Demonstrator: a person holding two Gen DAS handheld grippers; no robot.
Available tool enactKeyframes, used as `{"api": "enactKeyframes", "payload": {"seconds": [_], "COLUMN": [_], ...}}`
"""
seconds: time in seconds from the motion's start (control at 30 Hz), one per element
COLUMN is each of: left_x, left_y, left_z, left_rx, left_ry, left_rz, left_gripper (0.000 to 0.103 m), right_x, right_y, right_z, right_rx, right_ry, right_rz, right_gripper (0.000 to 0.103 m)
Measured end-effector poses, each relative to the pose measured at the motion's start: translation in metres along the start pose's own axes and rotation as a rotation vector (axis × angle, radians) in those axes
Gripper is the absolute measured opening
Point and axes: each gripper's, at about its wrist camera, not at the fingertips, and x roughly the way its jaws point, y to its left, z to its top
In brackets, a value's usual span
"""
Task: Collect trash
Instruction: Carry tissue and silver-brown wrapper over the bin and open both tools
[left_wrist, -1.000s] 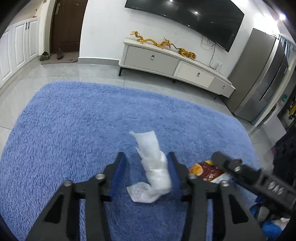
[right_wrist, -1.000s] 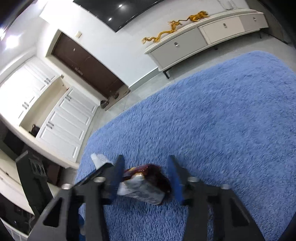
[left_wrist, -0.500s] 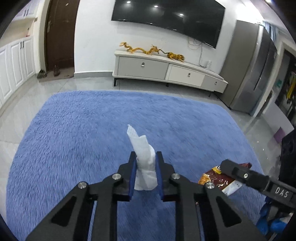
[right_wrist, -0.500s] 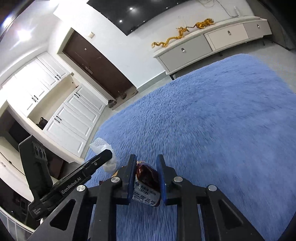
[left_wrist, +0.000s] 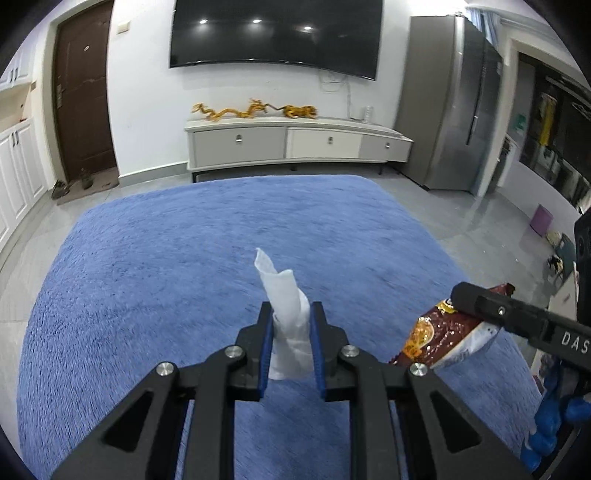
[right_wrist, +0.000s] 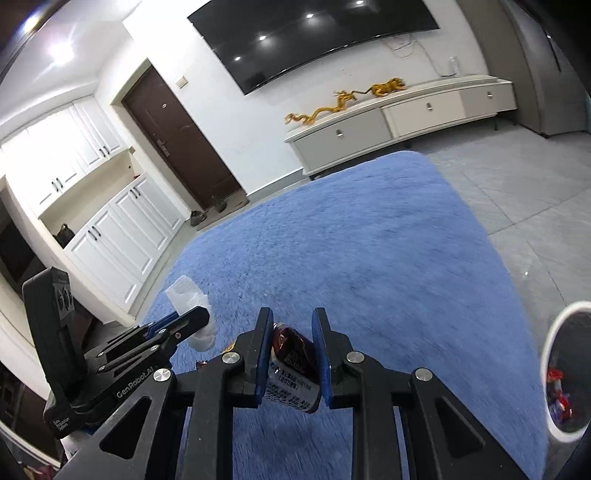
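Observation:
My left gripper (left_wrist: 291, 310) is shut on a crumpled white tissue (left_wrist: 281, 284), which sticks up between the blue pads above the blue rug (left_wrist: 166, 266). My right gripper (right_wrist: 292, 318) is shut on a dark red snack wrapper (right_wrist: 295, 369), also held off the rug. In the left wrist view the wrapper (left_wrist: 439, 332) hangs at the right under a black finger of the right gripper. The right wrist view shows the left gripper (right_wrist: 199, 314) at the left with the tissue (right_wrist: 186, 293) in it.
A white bin (right_wrist: 548, 339) with red wrappers inside stands at the right edge of the right wrist view, beside the rug. A low TV cabinet (left_wrist: 295, 144), a grey fridge (left_wrist: 450, 110) and white cupboards (right_wrist: 110, 240) line the walls. Grey tile floor surrounds the rug.
Both grippers closed, the left on the tissue and the right on the wrapper, and lifted them off the rug. Both views swung, and the bin came into the right wrist view.

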Motion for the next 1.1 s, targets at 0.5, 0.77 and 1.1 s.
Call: {"api": "enactKeyframes", "payload": {"seconds": [0.5,0.77,1.1], "left_x": [-0.035,-0.042,-0.040], "left_y": [-0.082,-0.120,-0.177], "left_z": [-0.021,-0.026,-0.039], "left_rx": [0.158,0.240,0.364], "left_ry": [-0.006,0.001,0.043], "left_rz": [-0.052,-0.070,-0.134], "left_gripper": [0.018,0.018,0.018], "right_x": [-0.070,-0.102,-0.141], "right_y": [-0.037,-0.063,-0.112], "right_z": [-0.033,-0.046,-0.059], "right_rx": [0.068,0.107,0.193], "right_ry": [-0.074,-0.123,-0.195], "right_rz": [-0.054,-0.098,-0.151], "right_gripper": [0.020,0.020,0.020]}}
